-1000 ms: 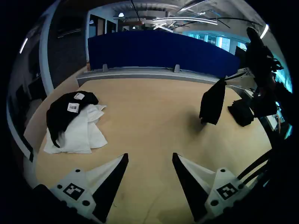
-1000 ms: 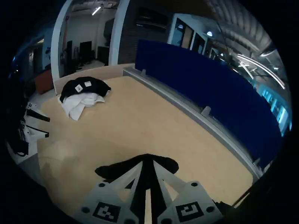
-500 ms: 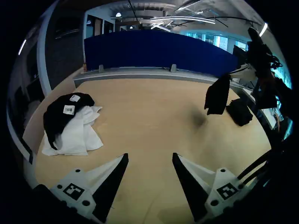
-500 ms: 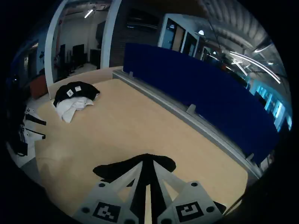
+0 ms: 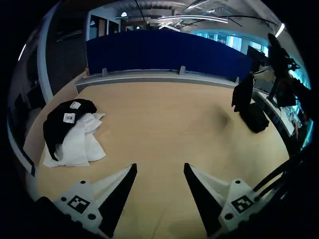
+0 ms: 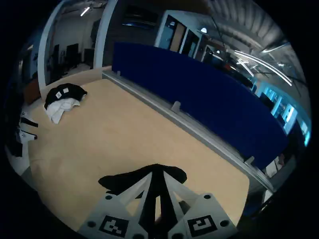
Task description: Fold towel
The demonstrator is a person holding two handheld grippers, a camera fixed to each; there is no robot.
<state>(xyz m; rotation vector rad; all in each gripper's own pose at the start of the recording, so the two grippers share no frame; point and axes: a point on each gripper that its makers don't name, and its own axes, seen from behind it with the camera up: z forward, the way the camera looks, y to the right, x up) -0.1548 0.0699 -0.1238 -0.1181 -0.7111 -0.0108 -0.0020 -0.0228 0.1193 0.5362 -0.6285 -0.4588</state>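
Left gripper (image 5: 159,165): jaws stood wide apart with nothing between them, low over the near edge of the pale wooden surface (image 5: 159,119). Right gripper (image 6: 158,172): jaws closed together, gripping a black towel (image 6: 119,182), whose cloth bunched out on both sides of the fingers in the right gripper view. In the left gripper view the same towel (image 5: 243,93) hung as a limp dark strip at the far right of the surface, held up from its top end, with its lower end close to a dark folded stack (image 5: 255,118) lying by the right edge; whether the two touched could not be told. A soft shadow lay on the wood just left of the hanging cloth. At the left side of the surface sat a loose heap of black and white cloths (image 5: 67,133), the black piece draped over the white, with two small white tags (image 5: 69,117) on top. The same heap appeared far left in the right gripper view (image 6: 62,101). A long blue partition (image 5: 159,49) ran along the far edge of the surface.
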